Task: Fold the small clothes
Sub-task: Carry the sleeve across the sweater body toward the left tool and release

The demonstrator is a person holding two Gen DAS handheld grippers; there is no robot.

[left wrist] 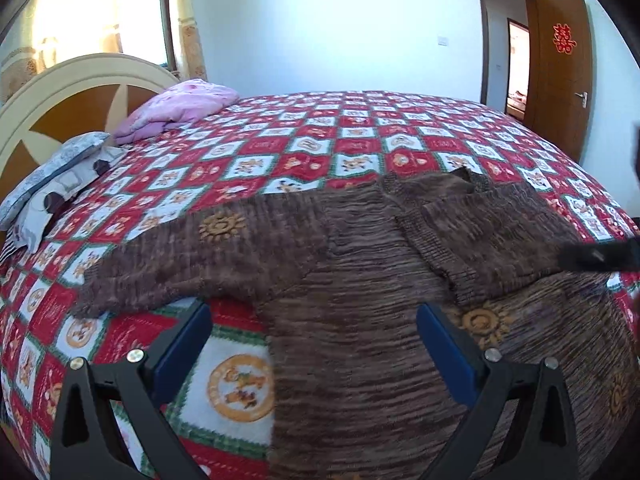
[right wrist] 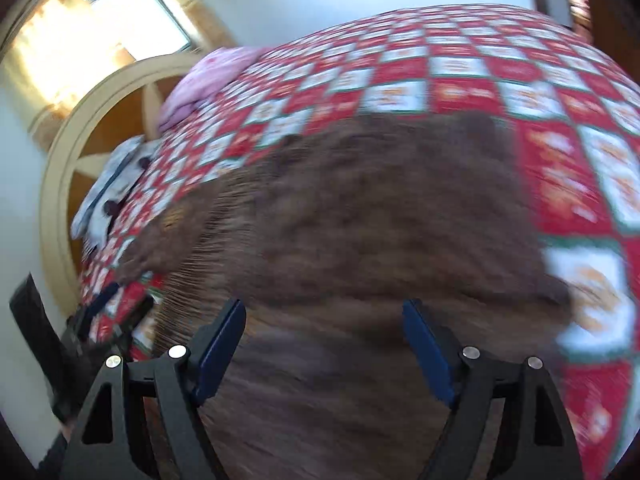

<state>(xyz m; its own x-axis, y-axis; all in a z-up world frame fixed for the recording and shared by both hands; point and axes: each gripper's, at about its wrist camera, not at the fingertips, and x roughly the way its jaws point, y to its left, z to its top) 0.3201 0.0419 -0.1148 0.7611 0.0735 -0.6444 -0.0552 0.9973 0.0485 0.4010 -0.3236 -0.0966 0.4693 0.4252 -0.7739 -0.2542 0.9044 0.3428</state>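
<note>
Sweater: a brown knitted sweater [left wrist: 360,288] lies spread flat on the bed, orange sun motifs on the knit; the landmark for everything below.
Bedspread: a red, white and green checked bedspread [left wrist: 320,136] with cartoon bears lies under the sweater and covers the bed on every side of it.
Sweater sleeves: one sleeve [left wrist: 168,256] reaches out sideways from the body toward the headboard; the other sleeve [left wrist: 488,236] is folded back over the chest of the sweater.
Left tongs: the left tongs [left wrist: 314,334] stand wide apart, gripping nothing, at the sweater's near edge on the headboard side; one blue pad [left wrist: 182,354] is over bare bedspread just beside the sweater, the other over the knit.
Right tongs: the right tongs [right wrist: 324,338] are spread wide too, nothing between them, low over the sweater body [right wrist: 360,220]. That view is smeared with blur, so I cannot tell whether they touch the knit.
Right tongs from the left view: a dark blurred tip [left wrist: 596,258] sits at the folded sleeve's outer end.
Pillows: a pink quilt bundle [left wrist: 176,110] and a grey patterned pillow [left wrist: 52,184] lie well apart from the sweater, against the headboard [left wrist: 60,92].
Door: a brown door [left wrist: 560,72] with a red paper emblem stands open beyond the bed's far side from the sweater.
Window: a bright curtained window [left wrist: 136,12] is behind the headboard.
</note>
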